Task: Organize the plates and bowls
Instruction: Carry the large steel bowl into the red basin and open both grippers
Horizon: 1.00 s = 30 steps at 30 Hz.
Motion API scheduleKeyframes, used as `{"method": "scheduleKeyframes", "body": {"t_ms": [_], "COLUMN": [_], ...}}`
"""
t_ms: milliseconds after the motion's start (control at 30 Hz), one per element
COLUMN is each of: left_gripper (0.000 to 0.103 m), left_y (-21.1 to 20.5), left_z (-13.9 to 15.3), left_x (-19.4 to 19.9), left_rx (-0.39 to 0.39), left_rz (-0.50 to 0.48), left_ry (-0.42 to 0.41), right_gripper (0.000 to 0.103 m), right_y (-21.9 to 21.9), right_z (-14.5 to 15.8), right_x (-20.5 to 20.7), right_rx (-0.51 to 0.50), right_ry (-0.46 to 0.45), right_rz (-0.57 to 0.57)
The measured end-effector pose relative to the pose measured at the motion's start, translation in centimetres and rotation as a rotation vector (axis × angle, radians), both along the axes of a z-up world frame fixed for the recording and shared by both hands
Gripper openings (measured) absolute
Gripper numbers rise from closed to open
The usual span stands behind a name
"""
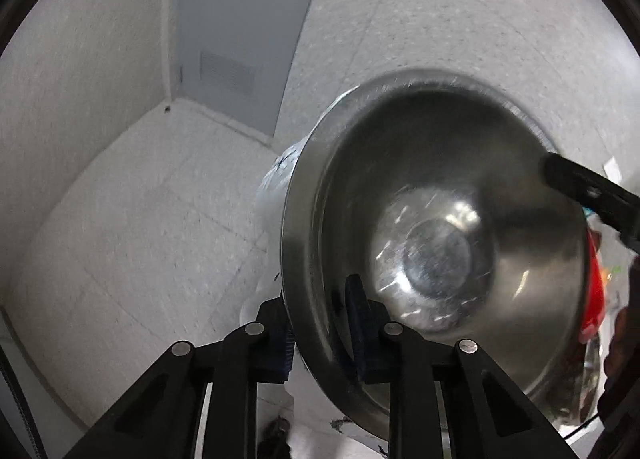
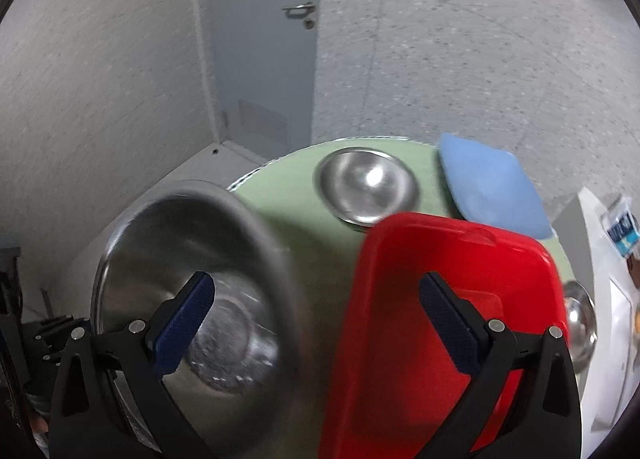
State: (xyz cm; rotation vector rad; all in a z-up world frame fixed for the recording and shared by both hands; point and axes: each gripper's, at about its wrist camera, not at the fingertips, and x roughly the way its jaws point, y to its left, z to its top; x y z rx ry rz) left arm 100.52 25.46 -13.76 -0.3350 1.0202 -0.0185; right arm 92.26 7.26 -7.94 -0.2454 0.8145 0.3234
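Note:
My left gripper (image 1: 320, 323) is shut on the rim of a large steel bowl (image 1: 440, 243) and holds it tilted in the air. The same bowl shows in the right wrist view (image 2: 192, 299), at the left. My right gripper (image 2: 316, 323) is open and empty, with one finger in front of the bowl and the other over a red plate (image 2: 420, 339). A smaller steel bowl (image 2: 366, 187) sits on the green round table (image 2: 288, 199). A blue plate (image 2: 492, 187) lies at the table's far right. Another steel bowl (image 2: 578, 323) peeks out right of the red plate.
A grey door (image 2: 260, 43) and speckled walls stand behind the table. A white surface (image 2: 608, 279) with a blue-labelled packet lies at the right edge. The tiled floor (image 1: 140, 219) is below at the left.

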Motion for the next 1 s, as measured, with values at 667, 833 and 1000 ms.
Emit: {"method": "scheduleKeyframes", "body": {"t_ms": [667, 833, 1000], "left_gripper": [0.017, 0.018, 0.018], "left_y": [-5.3, -12.1, -19.2], "left_z": [10.1, 13.8, 13.4], "left_x": [-1.7, -0.9, 1.1], "left_rx": [0.033, 0.068, 0.084], "left_rz": [0.018, -0.047, -0.128], "left_ry": [-0.172, -0.246, -0.234], "right_gripper": [0.029, 0.029, 0.029], "right_y": [-3.3, -8.0, -14.1], "right_z": [3.4, 6.5, 7.0], "right_x": [-0.6, -0.9, -0.6], "right_rx": [0.158, 0.189, 0.215], "right_ry": [0.046, -0.024, -0.030], "right_rz": [0.090, 0.055, -0.007]}}
